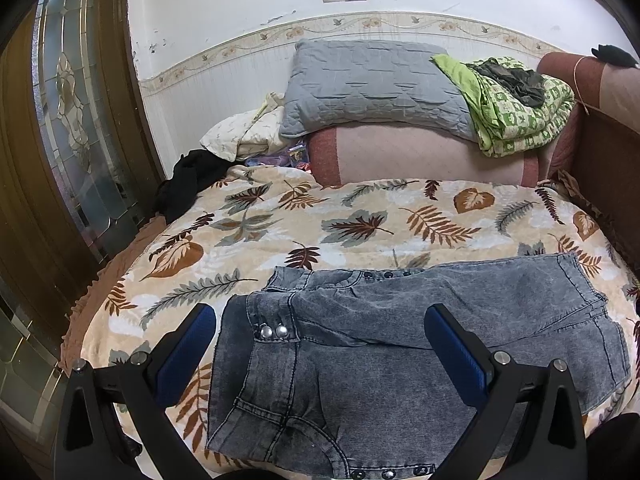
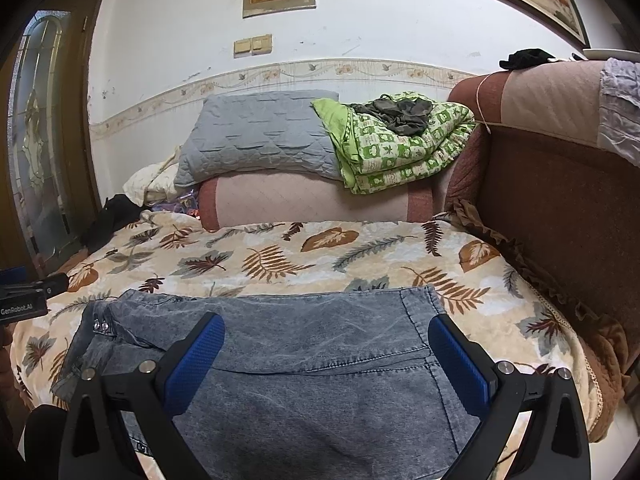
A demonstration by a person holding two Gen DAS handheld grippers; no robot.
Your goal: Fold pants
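Note:
Grey acid-wash denim pants (image 1: 360, 360) lie folded into a compact stack on the leaf-print blanket (image 1: 320, 224), waistband with two metal snaps (image 1: 273, 332) at the left. My left gripper (image 1: 320, 320) is open above the waist end, blue pads wide apart, holding nothing. In the right wrist view the pants (image 2: 304, 360) lie flat with the hem end to the right. My right gripper (image 2: 326, 330) is open above them, empty. The left gripper's body (image 2: 24, 296) shows at that view's left edge.
A grey pillow (image 1: 372, 84) and a green patterned quilt (image 1: 516, 104) lie on a pink bolster (image 1: 420, 152) at the back. A brown sofa arm (image 2: 560, 200) borders the right. A dark garment (image 1: 188, 184) lies at the left edge, beside a wooden glass door (image 1: 68, 120).

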